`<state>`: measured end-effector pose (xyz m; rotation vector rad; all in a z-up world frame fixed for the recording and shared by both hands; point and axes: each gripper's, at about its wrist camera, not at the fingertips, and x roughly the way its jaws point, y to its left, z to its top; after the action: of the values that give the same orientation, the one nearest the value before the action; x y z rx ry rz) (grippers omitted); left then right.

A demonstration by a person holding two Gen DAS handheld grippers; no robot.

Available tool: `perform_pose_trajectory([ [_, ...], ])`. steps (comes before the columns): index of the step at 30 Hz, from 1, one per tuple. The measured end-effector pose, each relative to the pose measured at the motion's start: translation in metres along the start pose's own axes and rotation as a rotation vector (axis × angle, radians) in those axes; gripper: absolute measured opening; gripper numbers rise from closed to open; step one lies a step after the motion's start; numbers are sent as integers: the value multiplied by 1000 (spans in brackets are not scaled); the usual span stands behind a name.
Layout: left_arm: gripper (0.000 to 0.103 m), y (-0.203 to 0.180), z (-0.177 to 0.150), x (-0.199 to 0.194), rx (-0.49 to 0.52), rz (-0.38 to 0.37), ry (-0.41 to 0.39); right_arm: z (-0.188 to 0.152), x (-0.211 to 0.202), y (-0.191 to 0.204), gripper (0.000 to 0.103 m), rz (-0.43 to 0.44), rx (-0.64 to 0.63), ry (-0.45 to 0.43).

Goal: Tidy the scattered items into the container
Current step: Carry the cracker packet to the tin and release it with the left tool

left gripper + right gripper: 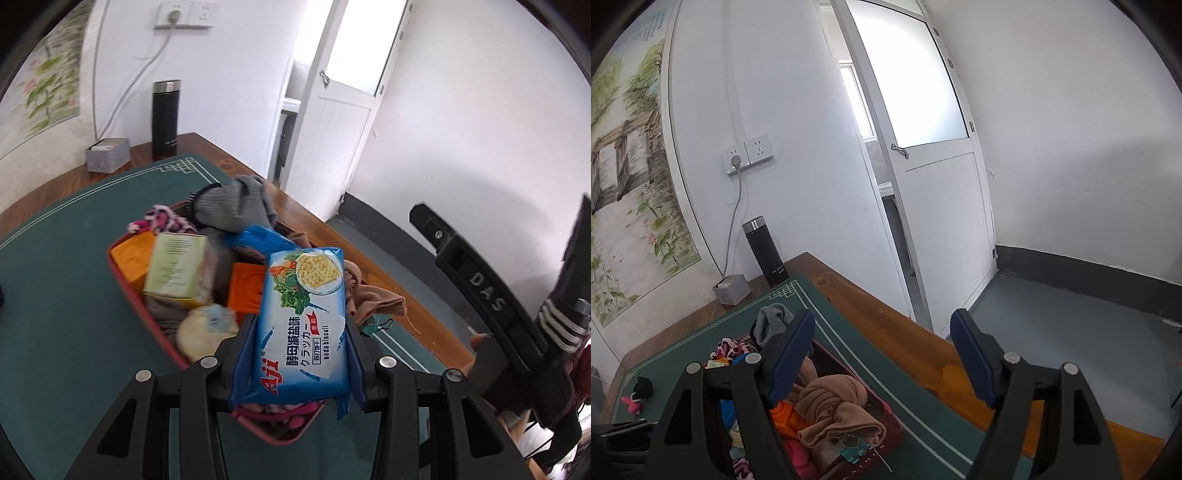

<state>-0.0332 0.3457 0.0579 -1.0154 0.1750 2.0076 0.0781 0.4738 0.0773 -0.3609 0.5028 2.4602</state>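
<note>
The red container sits heaped on the green-matted tabletop, white-walled room beyond, a door ajar at twelve o'clock. The left gripper hovers over it, jaws clamped on the cracker packet. Dropped onto that pile, the packet may well slide off at three o'clock. The right gripper carries nothing, its jaws standing wide.
</note>
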Motion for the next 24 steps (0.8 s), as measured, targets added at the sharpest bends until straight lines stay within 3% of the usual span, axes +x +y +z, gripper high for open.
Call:
perform_pose_trajectory([
  [3, 54, -4, 0, 15, -6, 0, 48, 1, -5, 0, 79, 12, 7, -12],
  [6, 65, 0, -1, 12, -31, 6, 29, 2, -5, -1, 79, 20, 15, -14],
  [17, 65, 40, -11, -23, -179, 24, -87, -6, -8, 15, 79, 56, -24, -10],
  [24, 65, 64, -19, -35, -213, 50, -109, -15, -6, 26, 79, 72, -57, 0],
])
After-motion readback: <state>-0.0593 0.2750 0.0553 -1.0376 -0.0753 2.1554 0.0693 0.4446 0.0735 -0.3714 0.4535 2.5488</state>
